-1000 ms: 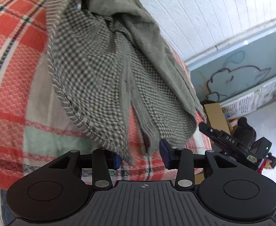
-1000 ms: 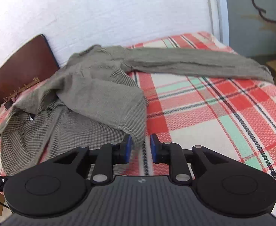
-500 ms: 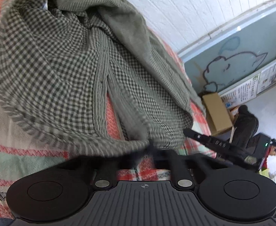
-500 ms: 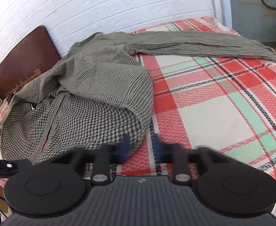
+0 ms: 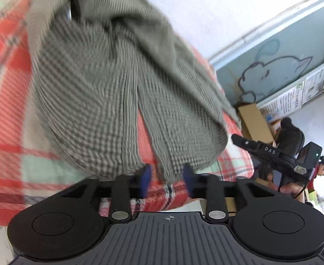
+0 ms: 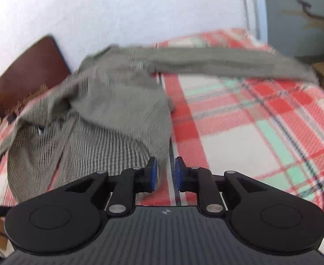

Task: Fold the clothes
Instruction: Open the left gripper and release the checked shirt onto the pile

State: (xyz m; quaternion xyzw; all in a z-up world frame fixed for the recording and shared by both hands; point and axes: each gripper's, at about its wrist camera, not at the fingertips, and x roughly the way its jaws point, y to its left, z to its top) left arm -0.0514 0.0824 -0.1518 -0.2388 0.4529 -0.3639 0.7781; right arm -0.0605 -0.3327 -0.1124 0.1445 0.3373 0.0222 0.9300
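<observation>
Left wrist view is showing the left gripper (image 5: 165,176) hovering low over the near hem of a grey checked shirt (image 5: 109,92), which is lying rumpled on a red, white and green plaid bedspread (image 5: 5,70). Its jaws are opening and standing moderately wide; a fold of the shirt's front edge is hanging down between the blue pads (image 5: 146,174), but they are not pressing on it. Beyond the shirt's right edge, the right gripper (image 5: 239,138) is reaching in from the side, a hand (image 5: 291,189) gripping its handle. Behind the shirt, a white wall (image 5: 206,11) is meeting a pale blue panel (image 5: 279,61) bearing a cartoon outline, with a cardboard box (image 5: 253,123) below it.

Right wrist view is showing the same shirt (image 6: 100,114) lying on the left part of the bedspread (image 6: 261,132), one long sleeve (image 6: 228,63) stretching away from the shirt's body across the far end of the bed. The right gripper (image 6: 164,172) is sitting at the shirt's near right corner, jaws narrow and opening, the hem's edge running down between the pads (image 6: 153,172) without being pinched. A brown headboard (image 6: 27,72) is leaning against the wall just left of the shirt's collar end. Everything is blurring with motion.
</observation>
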